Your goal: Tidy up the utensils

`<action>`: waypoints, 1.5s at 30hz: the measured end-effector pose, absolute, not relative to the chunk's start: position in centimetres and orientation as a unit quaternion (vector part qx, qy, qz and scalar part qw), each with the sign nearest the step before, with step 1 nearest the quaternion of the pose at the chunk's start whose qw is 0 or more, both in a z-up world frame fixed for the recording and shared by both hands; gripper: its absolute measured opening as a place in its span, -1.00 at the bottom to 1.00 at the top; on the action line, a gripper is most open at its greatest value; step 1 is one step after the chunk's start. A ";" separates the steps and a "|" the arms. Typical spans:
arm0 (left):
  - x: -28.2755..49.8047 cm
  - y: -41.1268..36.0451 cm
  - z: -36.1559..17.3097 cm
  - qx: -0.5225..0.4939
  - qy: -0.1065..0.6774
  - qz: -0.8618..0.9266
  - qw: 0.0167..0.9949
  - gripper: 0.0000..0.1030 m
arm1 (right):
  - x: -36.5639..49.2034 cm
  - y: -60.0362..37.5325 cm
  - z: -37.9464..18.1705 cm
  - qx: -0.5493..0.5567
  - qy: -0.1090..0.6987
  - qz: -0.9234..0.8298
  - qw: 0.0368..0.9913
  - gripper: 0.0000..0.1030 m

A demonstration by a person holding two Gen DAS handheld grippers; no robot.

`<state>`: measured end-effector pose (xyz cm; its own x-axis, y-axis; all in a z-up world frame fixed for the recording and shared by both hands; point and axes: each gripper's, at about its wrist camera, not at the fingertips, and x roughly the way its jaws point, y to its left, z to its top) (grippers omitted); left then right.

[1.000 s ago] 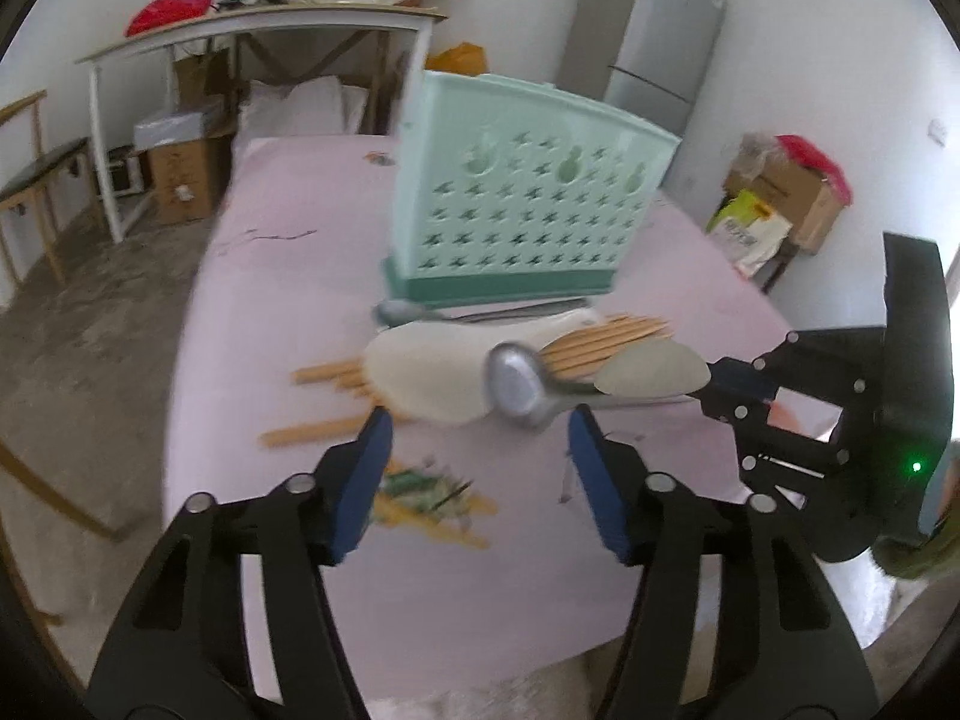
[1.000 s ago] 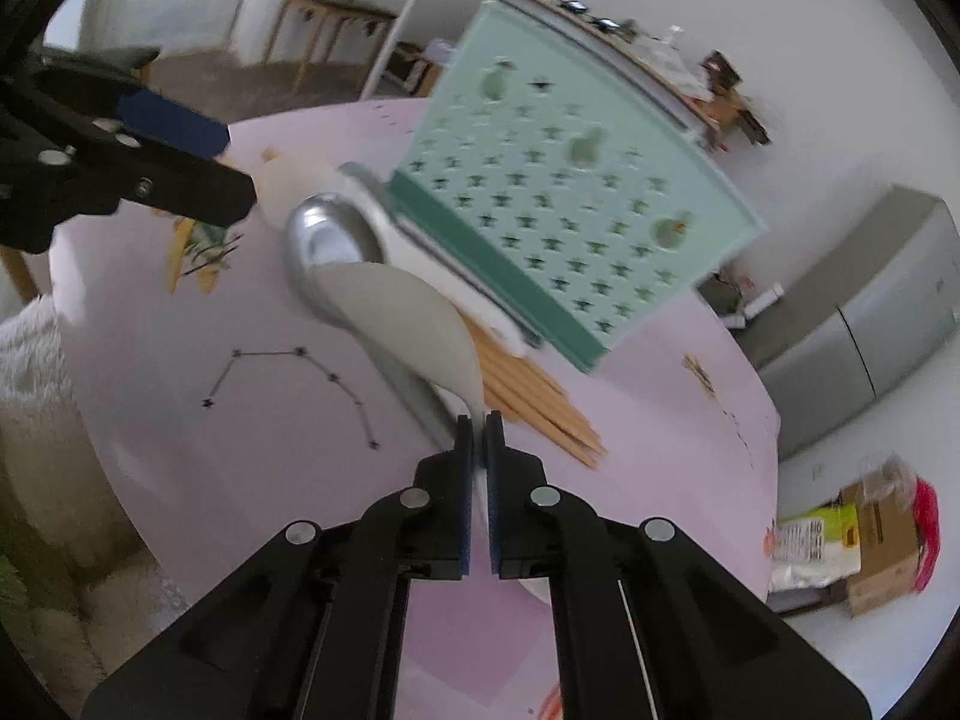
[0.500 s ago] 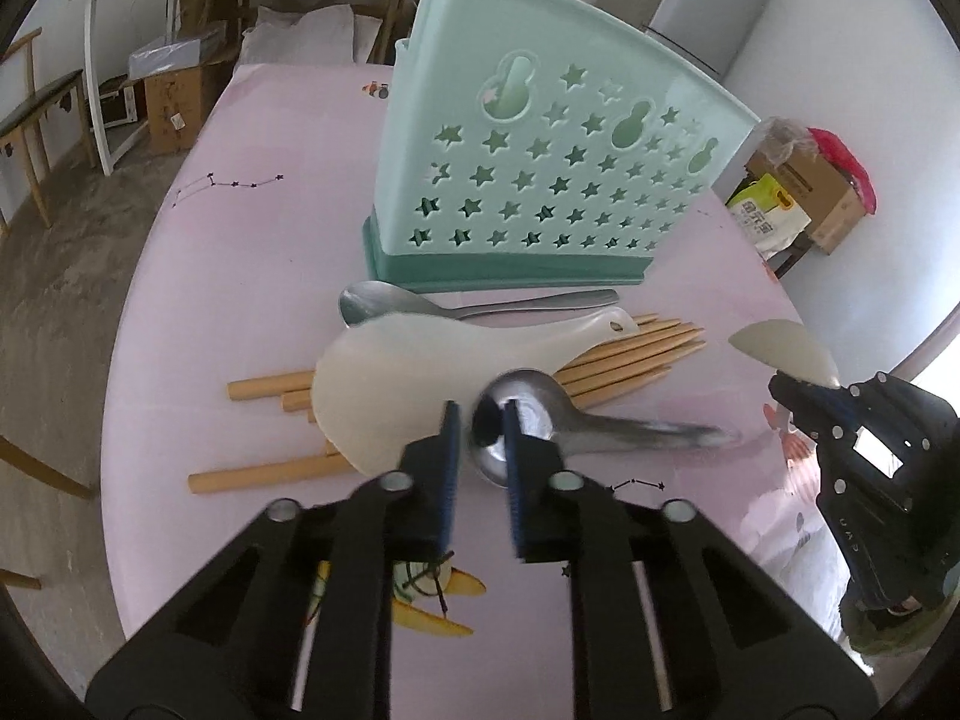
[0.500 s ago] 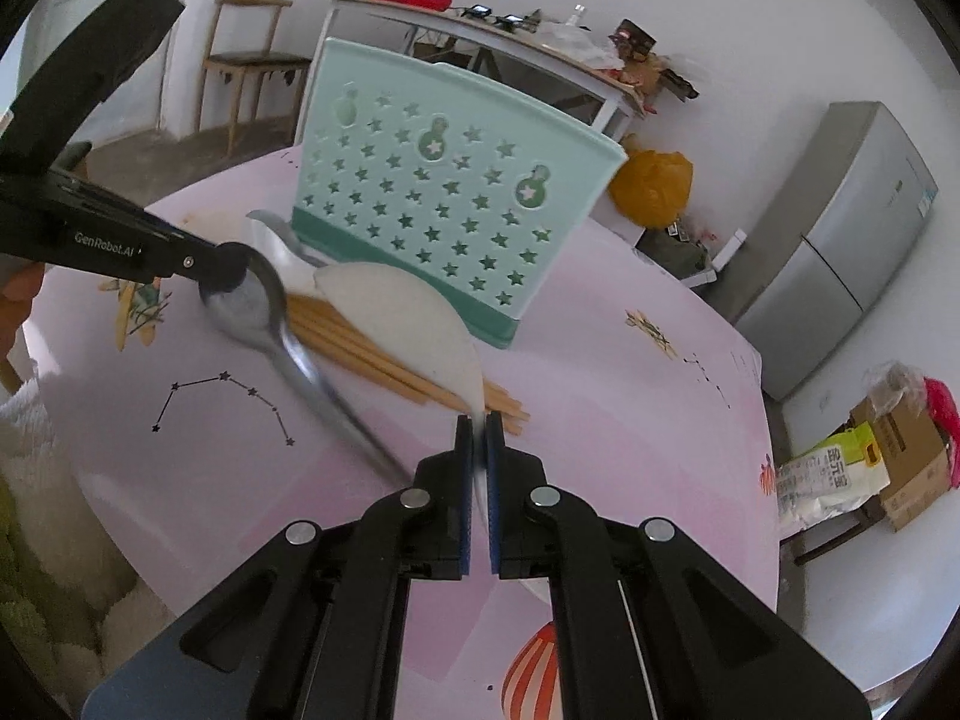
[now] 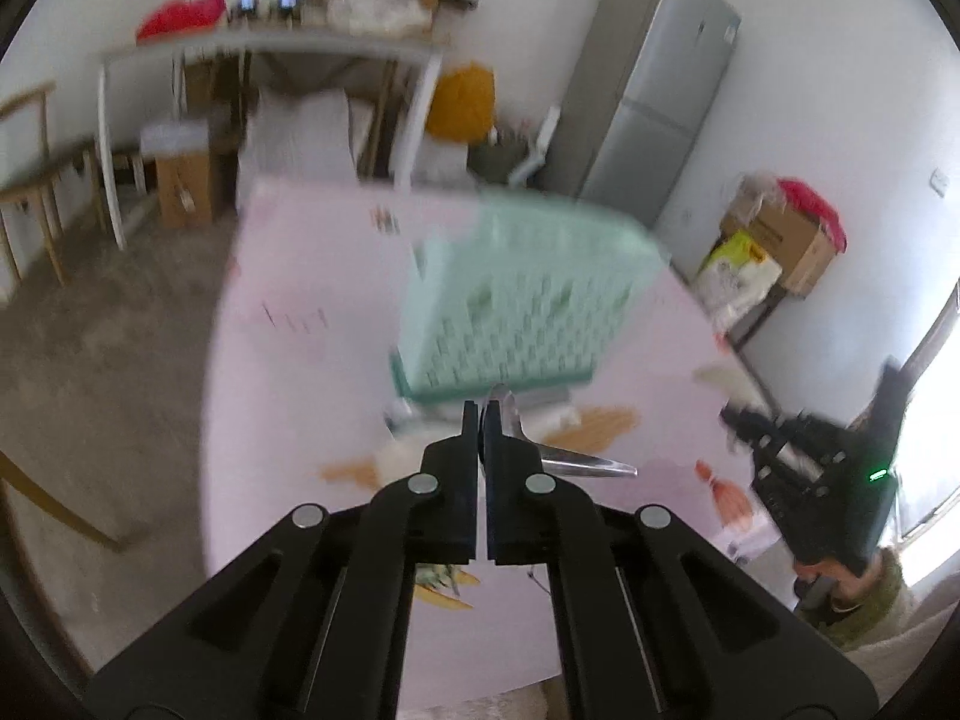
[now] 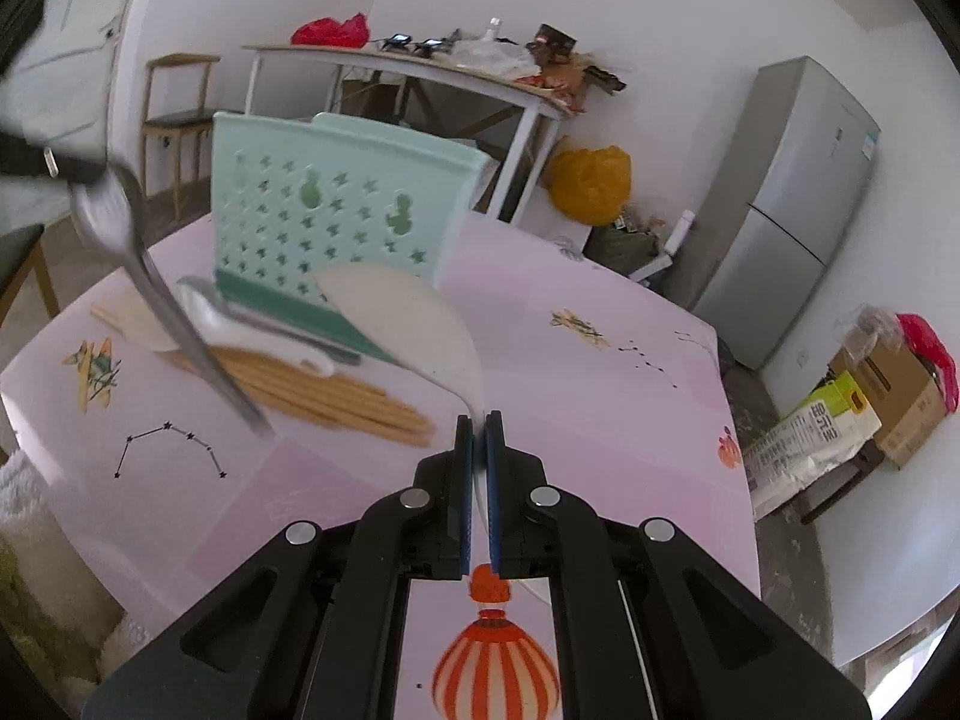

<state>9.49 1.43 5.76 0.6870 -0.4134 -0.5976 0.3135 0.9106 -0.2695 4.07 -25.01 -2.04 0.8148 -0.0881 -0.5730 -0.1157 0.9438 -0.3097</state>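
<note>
My left gripper (image 5: 482, 420) is shut on the bowl of a metal spoon (image 5: 576, 462), whose handle sticks out to the right, above the pink table (image 5: 300, 360). The same spoon (image 6: 150, 288) hangs slanted at the far left of the right wrist view, under the left gripper (image 6: 78, 174). My right gripper (image 6: 479, 427) is shut on the handle of a white rice paddle (image 6: 408, 324), its blade raised in front of the mint green utensil holder (image 6: 336, 210). In the blurred left wrist view, the holder (image 5: 516, 312) stands just beyond my fingertips, and the right gripper (image 5: 729, 414) is at the right.
Wooden chopsticks (image 6: 312, 390), a second white paddle (image 6: 258, 330) and another metal spoon (image 6: 198, 294) lie in front of the holder. Behind the table are a grey fridge (image 6: 798, 210), a cluttered white table (image 6: 420, 66), a wooden chair (image 6: 174, 120) and cardboard boxes (image 6: 888, 396).
My left gripper closed on the metal spoon's bowl and lifted it off the table. The right gripper, still holding the paddle, rolled upright and shifted sideways.
</note>
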 end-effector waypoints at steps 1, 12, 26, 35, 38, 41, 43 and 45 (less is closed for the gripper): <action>9.2 1.9 7.0 -0.070 0.327 -0.193 0.922 -0.99 | 4.1 -25.2 -2.0 -0.165 0.303 0.005 0.939 -0.92; 10.6 1.7 17.8 0.075 0.181 -0.103 0.975 -0.99 | 3.9 -25.7 -1.6 -0.134 0.287 0.006 0.949 -0.92; 18.4 -3.7 14.2 0.215 0.260 -0.082 0.938 -0.99 | 4.2 -26.0 -1.3 -0.112 0.285 0.015 0.952 -0.92; 21.6 -4.5 10.4 0.172 0.334 -0.136 0.917 -0.95 | 4.8 -27.1 0.4 -0.032 0.277 0.054 0.959 -0.92; 22.3 -3.8 9.7 0.115 0.339 -0.170 0.918 -0.85 | 5.2 -27.8 1.5 0.002 0.272 0.070 0.960 -0.92; 22.2 -2.9 9.5 0.070 0.325 -0.190 0.924 -0.51 | 5.7 -28.2 2.6 0.031 0.262 0.085 0.961 -0.92; 21.7 -1.8 9.7 0.030 0.305 -0.198 0.931 -0.42 | 6.0 -28.3 3.6 0.046 0.252 0.095 0.962 -0.92; 20.8 -0.6 10.1 0.001 0.279 -0.201 0.939 -0.33 | 6.3 -28.5 4.7 0.060 0.239 0.104 0.964 -0.92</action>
